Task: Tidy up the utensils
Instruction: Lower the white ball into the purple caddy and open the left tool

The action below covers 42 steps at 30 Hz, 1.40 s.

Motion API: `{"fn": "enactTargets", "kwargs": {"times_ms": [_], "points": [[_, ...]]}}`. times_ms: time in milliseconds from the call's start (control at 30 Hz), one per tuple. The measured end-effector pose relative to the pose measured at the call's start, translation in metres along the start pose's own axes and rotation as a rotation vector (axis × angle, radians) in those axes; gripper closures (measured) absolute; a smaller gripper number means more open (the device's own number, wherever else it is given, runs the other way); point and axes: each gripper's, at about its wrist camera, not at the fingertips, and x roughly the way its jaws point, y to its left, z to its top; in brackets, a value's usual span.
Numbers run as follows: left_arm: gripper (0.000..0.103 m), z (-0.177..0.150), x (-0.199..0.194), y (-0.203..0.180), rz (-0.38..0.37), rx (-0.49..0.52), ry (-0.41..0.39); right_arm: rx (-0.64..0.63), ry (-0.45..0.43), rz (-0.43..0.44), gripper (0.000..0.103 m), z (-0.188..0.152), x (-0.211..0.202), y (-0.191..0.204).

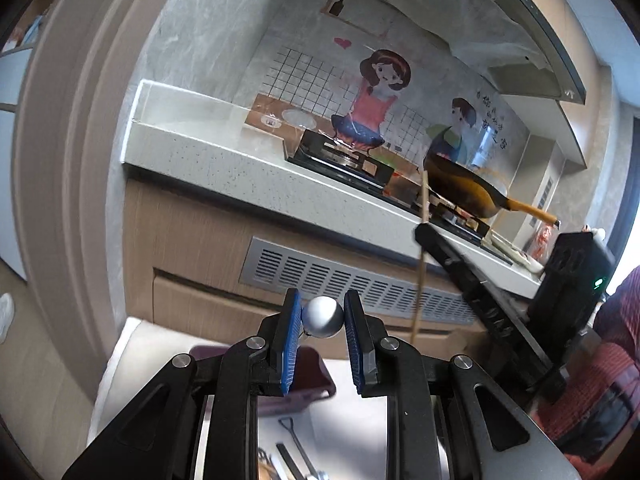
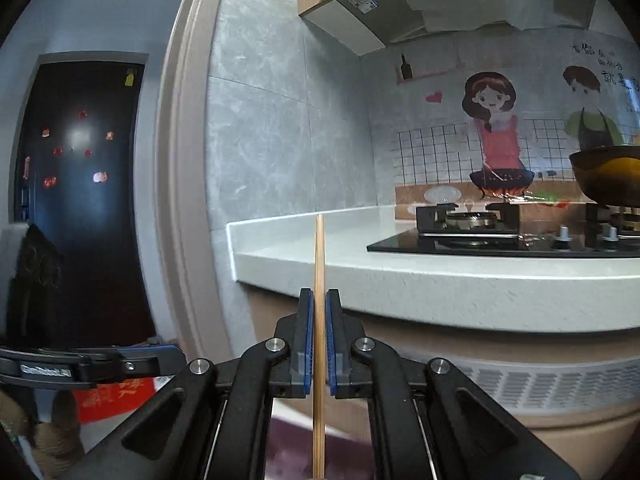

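Note:
My left gripper (image 1: pixel 322 316) holds the round steel bowl of a spoon or ladle (image 1: pixel 322 317) between its blue pads, raised above a white table (image 1: pixel 132 364). Its handle is hidden below. A dark purple tray (image 1: pixel 310 376) lies under the fingers, and several metal utensils (image 1: pixel 296 452) lie on the table near the bottom edge. My right gripper (image 2: pixel 319 300) is shut on a bamboo chopstick (image 2: pixel 319 264), held upright. The same chopstick (image 1: pixel 423 248) and the right gripper's body (image 1: pixel 480 288) show at the right of the left wrist view.
A white kitchen counter (image 2: pixel 440 280) with a gas hob (image 2: pixel 472 228) and a wok (image 1: pixel 468 190) stands ahead. A vent grille (image 1: pixel 360 280) is in the cabinet below. A dark fridge (image 2: pixel 80 184) is at the left.

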Motion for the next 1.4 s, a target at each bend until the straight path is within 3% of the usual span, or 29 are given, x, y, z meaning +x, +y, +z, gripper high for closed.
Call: {"fn": "enactTargets", "kwargs": {"times_ms": [167,400,533,700,867,1100,1200,1367,1400], "points": [[0.081,-0.007,0.040,0.034,0.003,-0.020,0.043,-0.013,0.026,-0.019,0.097,-0.025,0.042,-0.017],[0.081,-0.031,0.095,0.071,0.003,-0.083,0.130,-0.050,0.136,-0.032,0.097,-0.078,0.102,-0.029],[0.081,-0.047,0.108,0.078,0.013,-0.095,0.175,-0.048,0.181,-0.029,0.097,-0.100,0.105,-0.037],[0.081,-0.069,0.112,0.078,0.081,-0.099,0.217,-0.071,0.250,-0.048,0.096,-0.127,0.096,-0.045],[0.081,-0.076,0.114,0.079,0.120,-0.101,0.229,-0.101,0.230,-0.066,0.100,-0.124,0.089,-0.045],[0.081,-0.076,0.110,0.082,0.124,-0.098,0.229,-0.067,0.262,0.005,0.100,-0.108,0.088,-0.044],[0.081,-0.078,0.113,0.081,0.114,-0.101,0.235,-0.056,0.326,0.027,0.100,-0.112,0.091,-0.045],[0.081,-0.079,0.113,0.079,0.100,-0.098,0.235,0.024,0.620,0.113,0.095,-0.127,0.121,-0.055],[0.081,-0.080,0.112,0.078,0.096,-0.097,0.231,0.030,0.645,0.115,0.094,-0.129,0.125,-0.056]]}}
